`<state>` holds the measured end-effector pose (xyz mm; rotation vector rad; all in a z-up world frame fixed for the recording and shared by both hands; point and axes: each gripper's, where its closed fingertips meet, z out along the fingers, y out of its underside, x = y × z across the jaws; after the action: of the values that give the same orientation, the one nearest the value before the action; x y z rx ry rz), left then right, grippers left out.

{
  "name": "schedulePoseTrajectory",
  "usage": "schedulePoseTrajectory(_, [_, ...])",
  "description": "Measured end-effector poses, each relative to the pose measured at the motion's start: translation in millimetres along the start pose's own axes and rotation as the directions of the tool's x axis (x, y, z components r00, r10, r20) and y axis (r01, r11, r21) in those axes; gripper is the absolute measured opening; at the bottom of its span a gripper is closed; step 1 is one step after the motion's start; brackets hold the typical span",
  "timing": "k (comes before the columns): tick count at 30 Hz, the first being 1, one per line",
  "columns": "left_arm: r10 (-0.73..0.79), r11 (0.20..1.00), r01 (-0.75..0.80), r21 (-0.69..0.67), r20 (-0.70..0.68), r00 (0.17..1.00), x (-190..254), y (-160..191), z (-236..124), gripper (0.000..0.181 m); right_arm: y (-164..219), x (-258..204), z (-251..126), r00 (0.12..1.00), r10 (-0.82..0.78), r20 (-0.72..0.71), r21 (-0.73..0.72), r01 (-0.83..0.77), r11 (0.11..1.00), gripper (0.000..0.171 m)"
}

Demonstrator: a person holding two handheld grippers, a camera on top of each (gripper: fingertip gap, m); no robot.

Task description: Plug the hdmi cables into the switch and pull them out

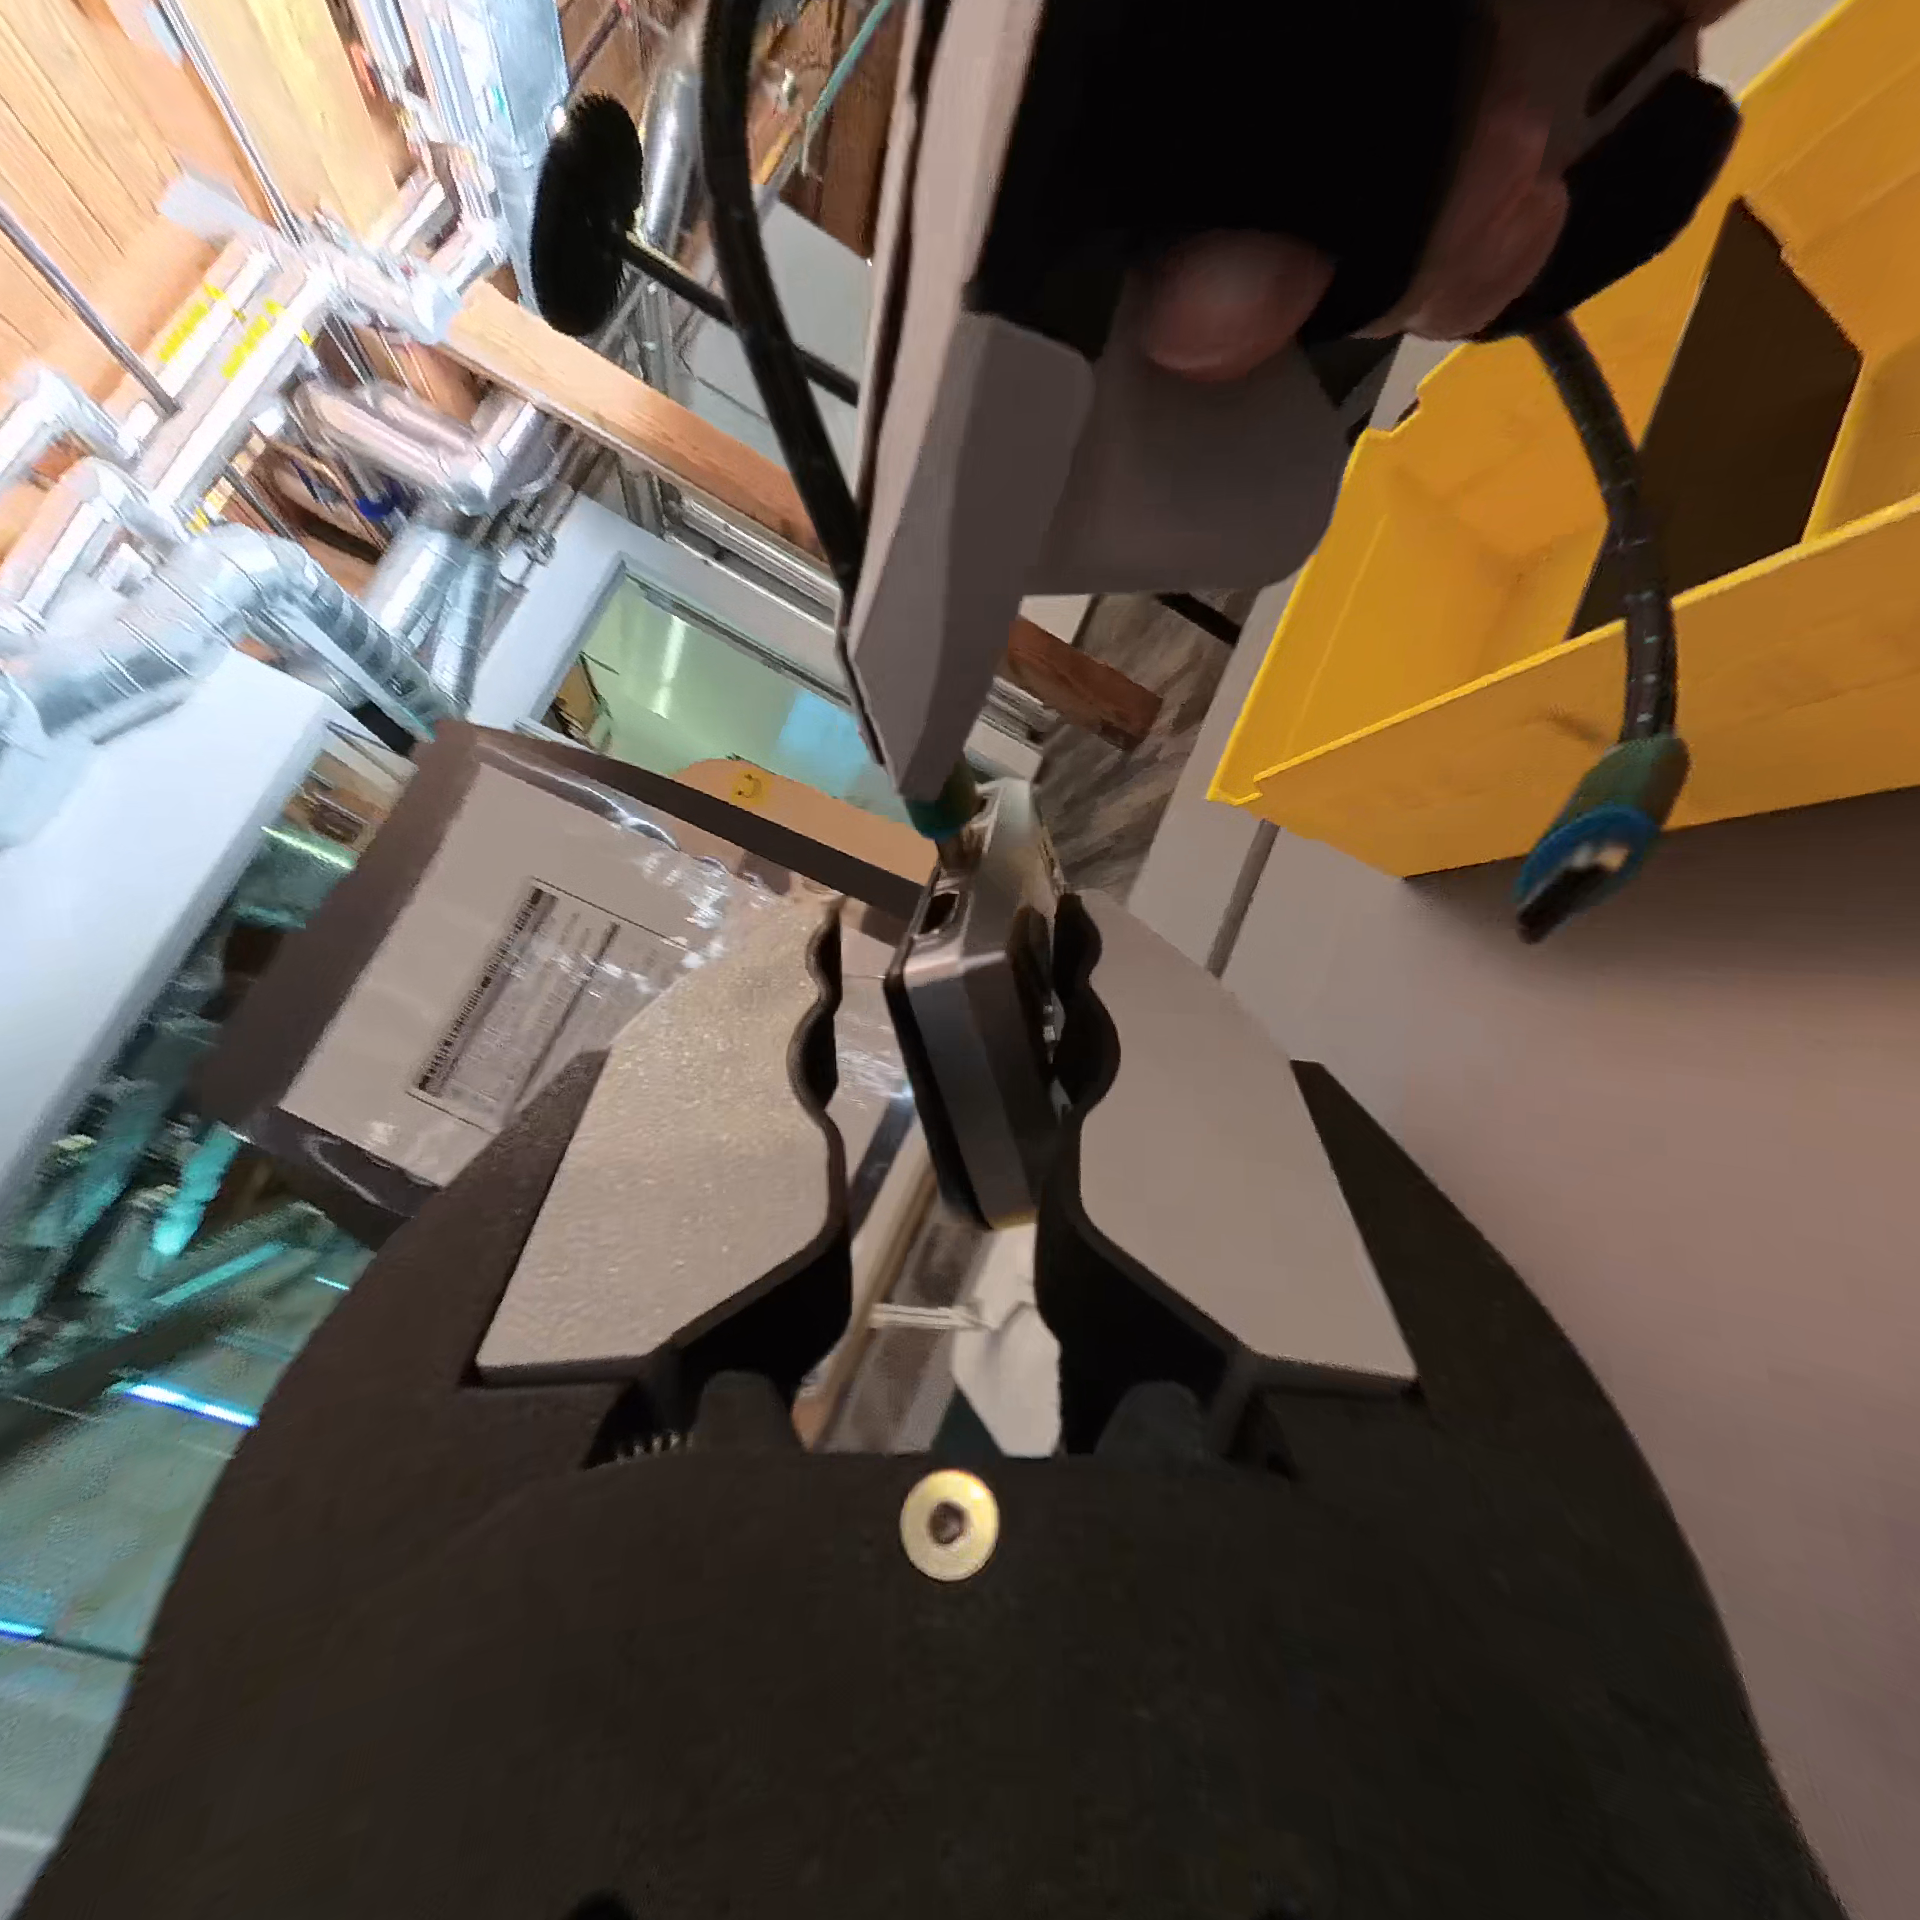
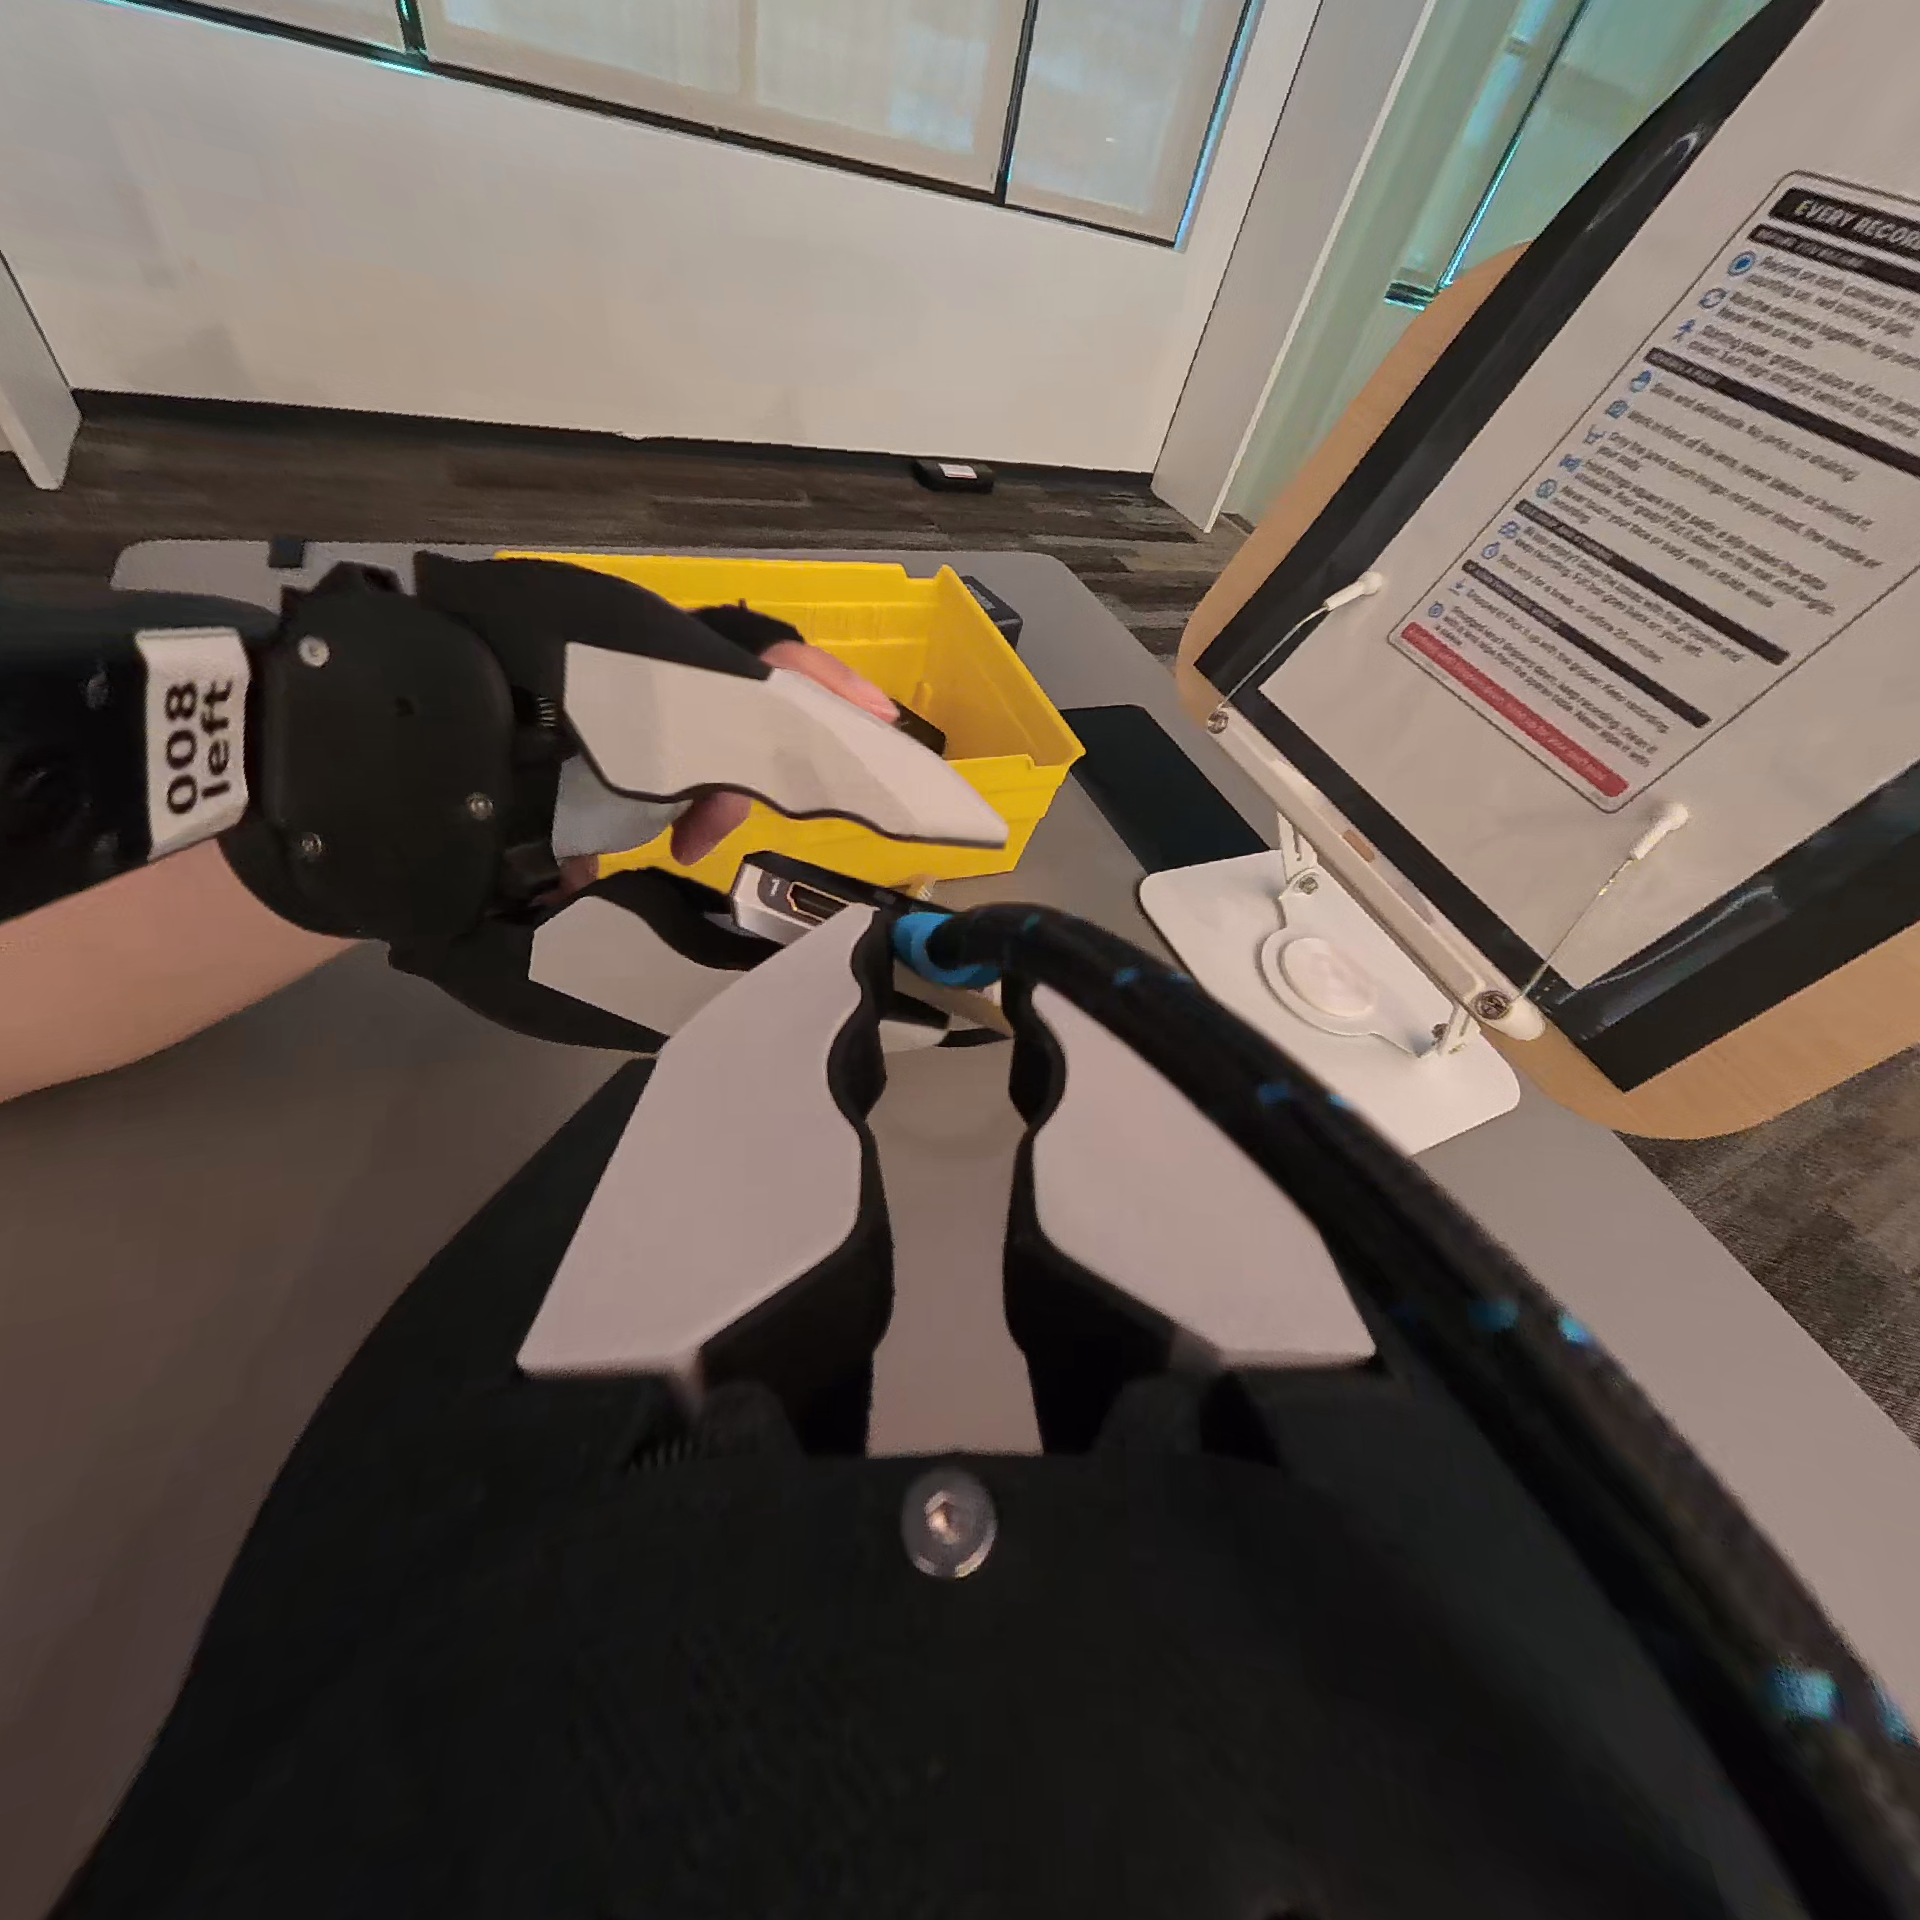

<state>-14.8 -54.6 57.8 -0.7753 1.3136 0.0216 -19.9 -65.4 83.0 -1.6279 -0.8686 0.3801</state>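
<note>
Between the left tongs' (image 1: 956, 997) fingers sits the switch (image 1: 977, 1070), lying against the right-hand finger with a gap showing at the other, so I cannot tell whether it is clamped. Just ahead, the right tongs (image 2: 940, 997) are closed on a blue-collared plug (image 2: 935, 951) at the switch's port face, its cable (image 2: 1403, 1247) arching back. A second plug (image 1: 1595, 842) hangs beside the yellow bin (image 1: 1507, 644).
</note>
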Motion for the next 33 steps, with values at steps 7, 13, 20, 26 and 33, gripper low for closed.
schedulePoseTrajectory(7, [-0.187, 0.981, 0.181, -0.066, -0.107, 0.976, 20, 12, 13, 0.025, 12, 3, 8, 0.999, -0.031, -0.015, -0.058, 0.03, 0.998, 0.02])
schedulePoseTrajectory(13, [-0.06, 0.998, 0.058, -0.027, -0.074, 0.995, 16, 8, 9, 0.024, 10, -4, 3, 1.0, -0.02, 0.001, -0.078, 0.02, 0.997, 0.019])
schedulePoseTrajectory(20, [0.129, 0.991, -0.127, -0.048, 0.044, 0.991, 3, 0, 1, 0.025, 1, -12, -3, 0.997, -0.08, 0.025, -0.027, 0.08, 0.996, 0.021])
schedulePoseTrajectory(26, [0.173, 0.983, -0.166, -0.083, 0.081, 0.982, -7, -2, -2, 0.025, -7, -13, -3, 0.998, -0.07, 0.005, 0.006, 0.07, 0.998, 0.021])
schedulePoseTrajectory(33, [0.236, 0.969, -0.22, -0.116, 0.148, 0.96, -17, -6, -2, 0.025, -12, -10, -7, 0.997, -0.038, -0.064, -0.006, 0.037, 0.999, 0.021])
